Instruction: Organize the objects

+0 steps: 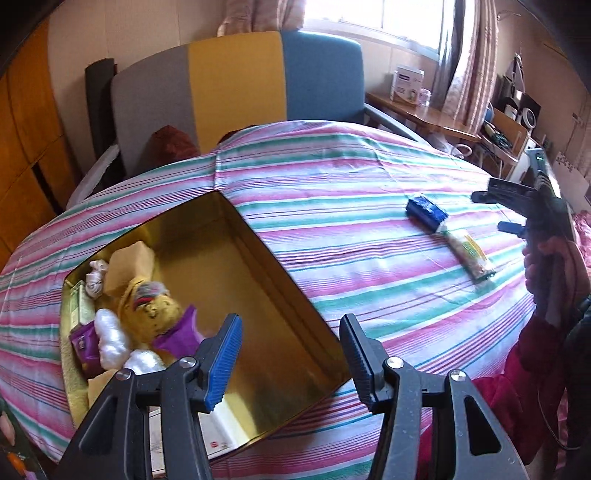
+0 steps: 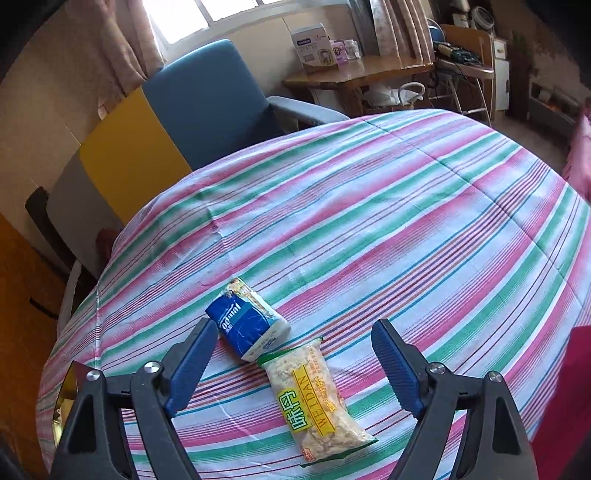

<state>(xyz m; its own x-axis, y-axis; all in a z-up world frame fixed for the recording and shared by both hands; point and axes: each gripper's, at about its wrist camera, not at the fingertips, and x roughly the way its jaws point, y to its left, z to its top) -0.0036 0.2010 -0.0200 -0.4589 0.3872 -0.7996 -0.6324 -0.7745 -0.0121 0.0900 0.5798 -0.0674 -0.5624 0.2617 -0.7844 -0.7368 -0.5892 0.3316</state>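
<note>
Nearest in the left wrist view, the left hand-held gripper (image 1: pixel 291 354) hangs partly open with nothing between its blue-padded jaws, above the near corner of an open gold tin box (image 1: pixel 258 280). The box lies on a bed covered by a pink, green and white striped sheet (image 1: pixel 351 177). Its left end holds a yellow plush toy (image 1: pixel 151 306), purple wrappers (image 1: pixel 85 343), white wrapped pieces (image 1: pixel 110 332) and a tan block (image 1: pixel 127 267); its right part is bare gold.

In the right wrist view, the right hand-held gripper (image 2: pixel 295 362) stands wide open and empty, tilted down over a clear snack packet with a yellow label (image 2: pixel 317 398) lying on the sheet between the jaws, untouched. Just beyond, a blue tissue pack (image 2: pixel 245 326) touches the packet's far end.

Farther off stand a grey, yellow and blue chair (image 1: pixel 236 85), then a wooden side table (image 2: pixel 354 74) bearing a white carton (image 2: pixel 312 48), under a bright window (image 1: pixel 373 14)
</note>
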